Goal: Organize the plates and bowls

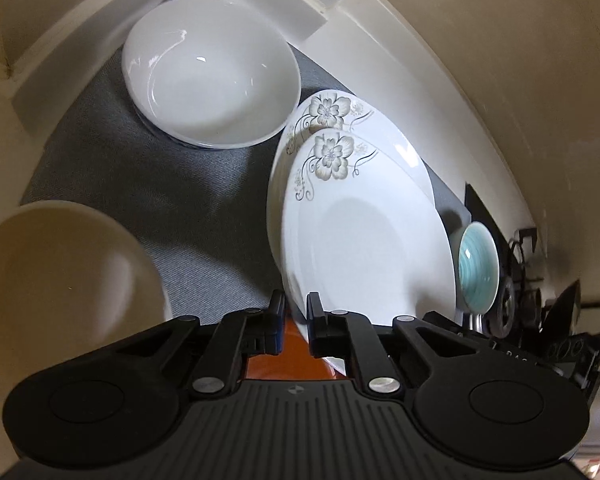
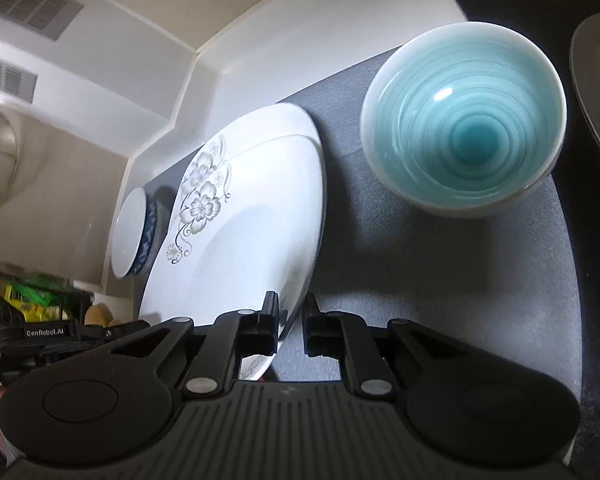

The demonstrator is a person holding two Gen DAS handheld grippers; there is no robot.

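Two white floral plates sit stacked on a grey mat (image 1: pixel 148 168). My left gripper (image 1: pixel 296 316) is shut on the near rim of the upper floral plate (image 1: pixel 364 240); the lower floral plate (image 1: pixel 404 152) shows behind it. My right gripper (image 2: pixel 291 320) is shut on the opposite rim of the same upper plate (image 2: pixel 236 240). A white bowl (image 1: pixel 212 76) stands on the mat beyond, shown edge-on with a blue pattern in the right wrist view (image 2: pixel 134 236). A teal bowl (image 2: pixel 464 120) stands to the right, also in the left wrist view (image 1: pixel 478 268).
A cream bowl (image 1: pixel 60 276) sits at the near left. An orange dish (image 1: pixel 276 356) lies under my left gripper. White counter walls (image 1: pixel 380 52) border the mat. A dark pan edge (image 2: pixel 596 92) is at far right.
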